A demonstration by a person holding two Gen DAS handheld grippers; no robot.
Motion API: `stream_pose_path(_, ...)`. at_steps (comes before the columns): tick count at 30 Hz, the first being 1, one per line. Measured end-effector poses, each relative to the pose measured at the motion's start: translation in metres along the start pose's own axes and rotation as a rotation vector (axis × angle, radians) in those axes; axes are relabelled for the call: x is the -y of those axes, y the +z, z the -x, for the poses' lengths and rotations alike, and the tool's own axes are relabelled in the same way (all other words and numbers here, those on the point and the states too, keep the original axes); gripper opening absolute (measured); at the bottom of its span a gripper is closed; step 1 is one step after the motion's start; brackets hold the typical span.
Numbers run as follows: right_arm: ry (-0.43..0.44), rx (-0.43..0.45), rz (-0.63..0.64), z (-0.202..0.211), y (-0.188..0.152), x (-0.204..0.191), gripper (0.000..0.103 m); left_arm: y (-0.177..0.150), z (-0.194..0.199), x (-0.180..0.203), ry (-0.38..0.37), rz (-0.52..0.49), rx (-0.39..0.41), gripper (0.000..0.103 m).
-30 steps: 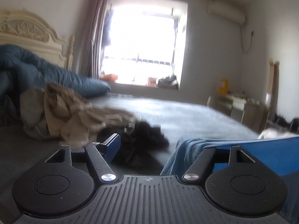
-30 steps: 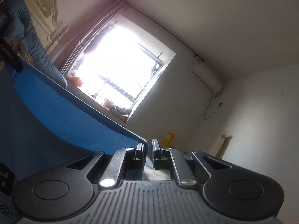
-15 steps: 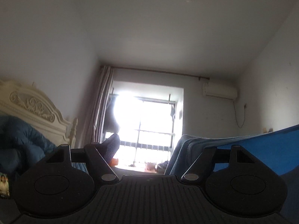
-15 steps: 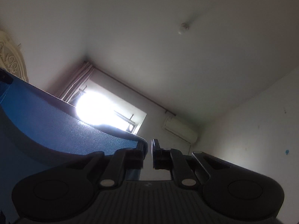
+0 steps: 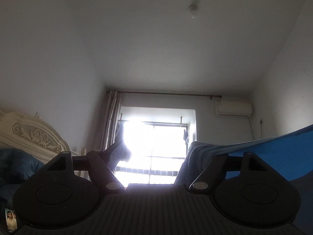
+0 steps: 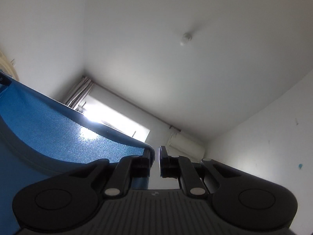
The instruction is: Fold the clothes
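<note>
A blue garment [image 5: 273, 152] is held up in the air and spans both views. In the left wrist view its bunched edge lies over the right finger of my left gripper [image 5: 158, 152], whose jaws stand wide apart; the left fingertip [image 5: 119, 154] is bare against the window. In the right wrist view the garment [image 6: 58, 133] runs in from the left as a taut sheet. Its top hem ends between the nearly closed fingers of my right gripper [image 6: 155, 153], which is shut on it. Both cameras point up at the ceiling.
A bright barred window [image 5: 156, 146] with a curtain [image 5: 111, 121] is straight ahead, and an air conditioner [image 5: 232, 108] hangs on the wall to its right. A cream carved headboard [image 5: 33, 137] and a dark blue duvet [image 5: 17, 166] sit low on the left.
Both grippers have swung upward, from facing the bed and its clothes pile to facing the ceiling. The blue garment has risen with them, still stretched between the two.
</note>
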State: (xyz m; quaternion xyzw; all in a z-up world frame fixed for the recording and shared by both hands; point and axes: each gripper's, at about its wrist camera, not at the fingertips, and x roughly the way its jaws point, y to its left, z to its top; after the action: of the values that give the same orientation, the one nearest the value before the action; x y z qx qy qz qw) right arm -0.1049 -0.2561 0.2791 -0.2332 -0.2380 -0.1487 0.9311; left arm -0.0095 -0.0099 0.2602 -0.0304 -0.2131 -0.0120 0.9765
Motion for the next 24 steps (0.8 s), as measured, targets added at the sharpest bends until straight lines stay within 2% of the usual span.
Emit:
stream_pose_path(4,0.031,-0.066,0.029,-0.035,-0.036,-0.027,0.009,-0.037,-0.045,0.003,0.028,-0.032,-0.082,0.076)
stream_pose_path(9,0.068,-0.165,0.073,-0.091,-0.096,-0.07,0.009,-0.087,-0.107,0.007,0.067,-0.07,-0.194,0.076)
stream_pose_path(12,0.087,-0.227,0.092,-0.131,-0.137,-0.102,0.009,-0.13,-0.15,0.015,0.105,-0.119,-0.246,0.076)
stream_pose_path(19,0.155,-0.404,0.141,-0.22,-0.252,-0.203,0.009,-0.262,-0.215,0.017,0.165,-0.263,-0.467,0.076)
stream_pose_path(23,0.233,-0.562,0.132,-0.241,-0.333,-0.266,0.009,-0.338,-0.251,0.018,0.197,-0.345,-0.595,0.076)
stream_pose_path(24,0.257,-0.611,0.124,-0.246,-0.352,-0.28,0.009,-0.359,-0.256,0.019,0.194,-0.365,-0.651,0.076)
